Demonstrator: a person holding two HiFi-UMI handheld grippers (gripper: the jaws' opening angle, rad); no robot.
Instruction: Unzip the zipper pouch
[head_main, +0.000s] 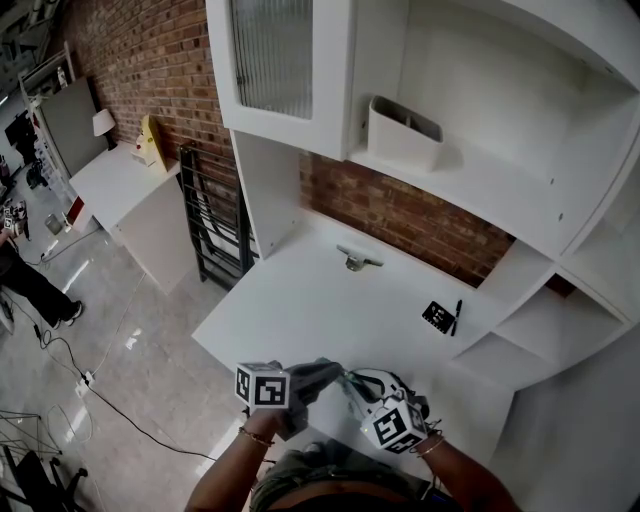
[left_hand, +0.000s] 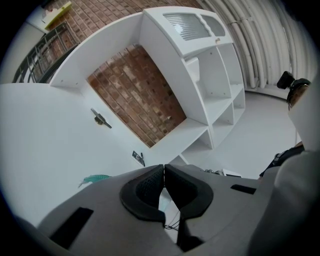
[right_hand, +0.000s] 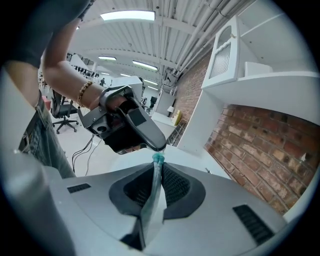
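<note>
Pale, thin, limp fabric zipper pouch (right_hand: 152, 205) with a teal zipper end (right_hand: 158, 159), held edge-on above the near part of the smooth white bench (head_main: 300, 300). Clamped between the ribbed black fingers (right_hand: 175, 186) of the right gripper (right_hand: 159, 169), teal end poking past the tips. Met at that teal end by the left gripper (left_hand: 164, 169), fingers pressed fully together. Farther back on the bench: small grey metal piece (head_main: 358, 261), small black square card (head_main: 436, 316). Behind, rough red brick wall (head_main: 400, 215).
</note>
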